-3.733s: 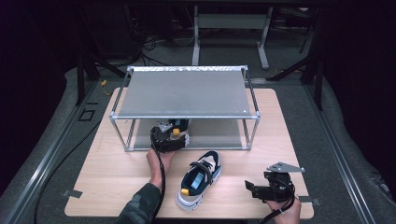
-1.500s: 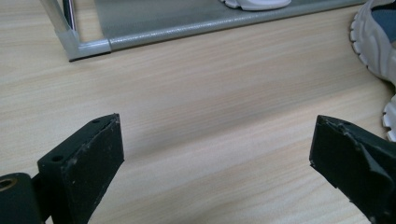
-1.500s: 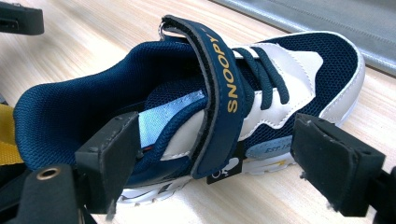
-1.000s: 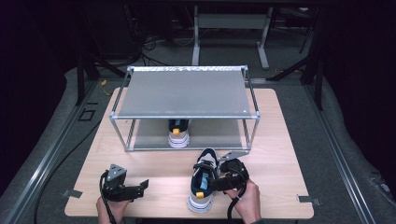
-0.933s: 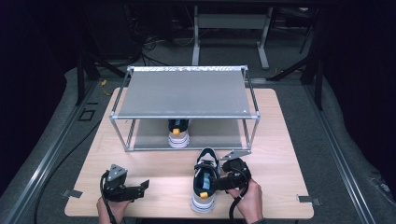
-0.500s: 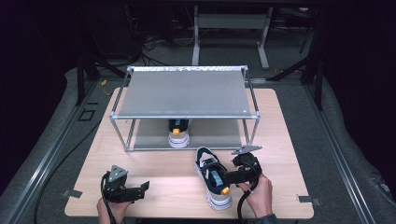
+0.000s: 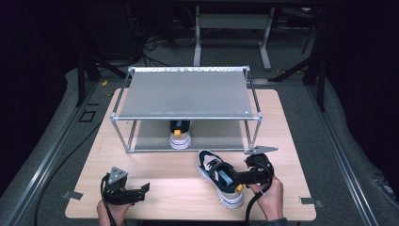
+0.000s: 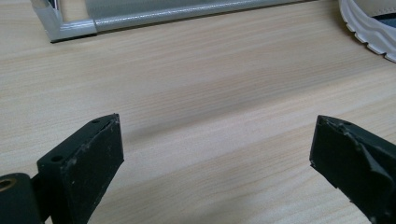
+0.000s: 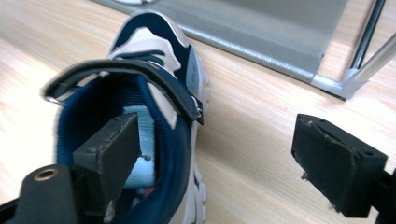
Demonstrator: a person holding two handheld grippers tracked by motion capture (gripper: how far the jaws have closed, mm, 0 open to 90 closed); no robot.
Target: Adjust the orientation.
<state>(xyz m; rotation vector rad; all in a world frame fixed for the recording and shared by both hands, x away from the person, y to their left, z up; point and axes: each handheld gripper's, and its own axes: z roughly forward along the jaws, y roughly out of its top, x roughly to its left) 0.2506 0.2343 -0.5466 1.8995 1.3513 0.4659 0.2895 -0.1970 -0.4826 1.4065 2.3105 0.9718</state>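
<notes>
A navy and white shoe (image 7: 217, 175) lies on the wooden table (image 7: 164, 172), toe toward the rack, heel toward the front edge. My right gripper (image 7: 234, 179) reaches into it from the right. In the right gripper view, one jaw sits inside the shoe (image 9: 154, 93) against the light blue insole. The other jaw stands well clear of the shoe's side over bare wood, so the right gripper (image 9: 219, 135) is open. My left gripper (image 7: 144, 189) rests at the front left, open with nothing in it (image 8: 215, 149). The shoe's sole (image 8: 369, 23) shows at the top right of the left gripper view.
A metal rack (image 7: 188, 94) with a grey mesh top stands at the back of the table. A second shoe (image 7: 179, 136) sits on its lower shelf, toe forward. The rack's foot (image 8: 70, 28) and lower rail (image 9: 261, 46) lie close ahead of both grippers.
The shoe has swung round: its toe now points back-left and its heel has shifted right and nearer. My right gripper moved right with it. The left gripper stayed put.
</notes>
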